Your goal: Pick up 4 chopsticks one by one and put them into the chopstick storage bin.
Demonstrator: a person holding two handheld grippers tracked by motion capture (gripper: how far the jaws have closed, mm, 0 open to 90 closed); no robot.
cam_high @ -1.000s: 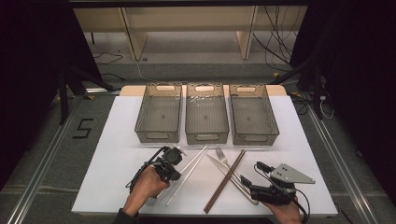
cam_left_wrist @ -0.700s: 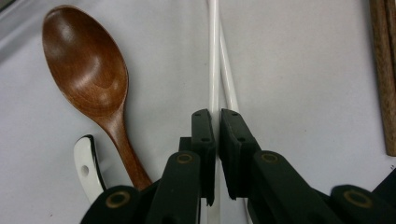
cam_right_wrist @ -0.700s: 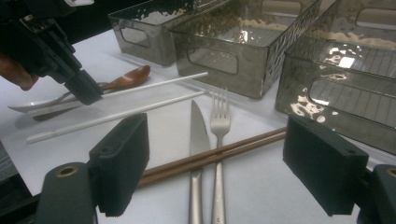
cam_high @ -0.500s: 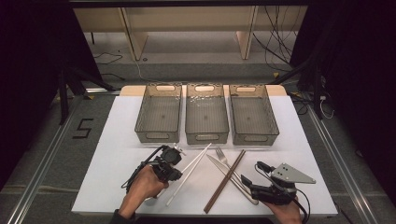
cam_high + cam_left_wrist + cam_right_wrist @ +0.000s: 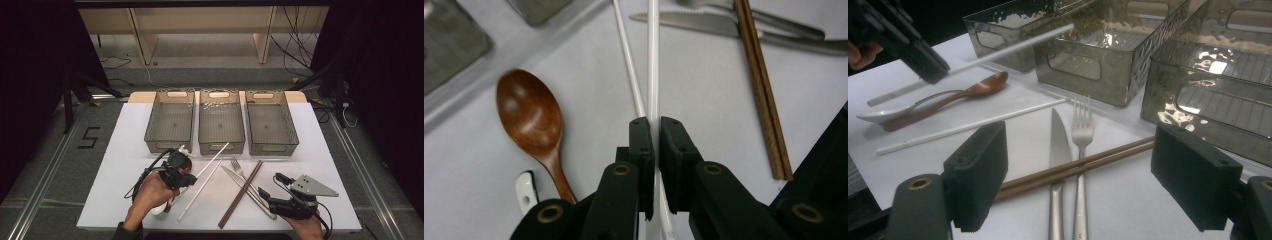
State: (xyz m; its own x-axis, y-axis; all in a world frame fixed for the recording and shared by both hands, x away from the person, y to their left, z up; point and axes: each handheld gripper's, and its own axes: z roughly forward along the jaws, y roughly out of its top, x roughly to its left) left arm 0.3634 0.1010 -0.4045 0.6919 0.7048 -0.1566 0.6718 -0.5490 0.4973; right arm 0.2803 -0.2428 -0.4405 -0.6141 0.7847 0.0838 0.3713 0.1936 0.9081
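the left gripper (image 5: 651,131) clamps one white chopstick (image 5: 214,158) aloft, its tip over the middle bin's (image 5: 221,121) rim; its twin (image 5: 200,190), wooden spoon (image 5: 531,123) and knife (image 5: 242,185) lie beneath. right gripper (image 5: 1080,185) fingers gape empty above brown chopsticks (image 5: 241,193).

You are working in a lab-style recording bay, not a home. The white table (image 5: 125,165) stands on a grey floor, with black curtains (image 5: 35,75) hanging on both sides of it. Beyond the table's far edge, loose cables (image 5: 300,55) trail across the floor beneath a pale wooden bench (image 5: 200,20). To the table's left, a black numeral 5 (image 5: 89,137) is taped to the floor beside a metal rail (image 5: 47,185). Three identical smoky plastic bins (image 5: 220,122) sit in a neat row along the table's far edge.
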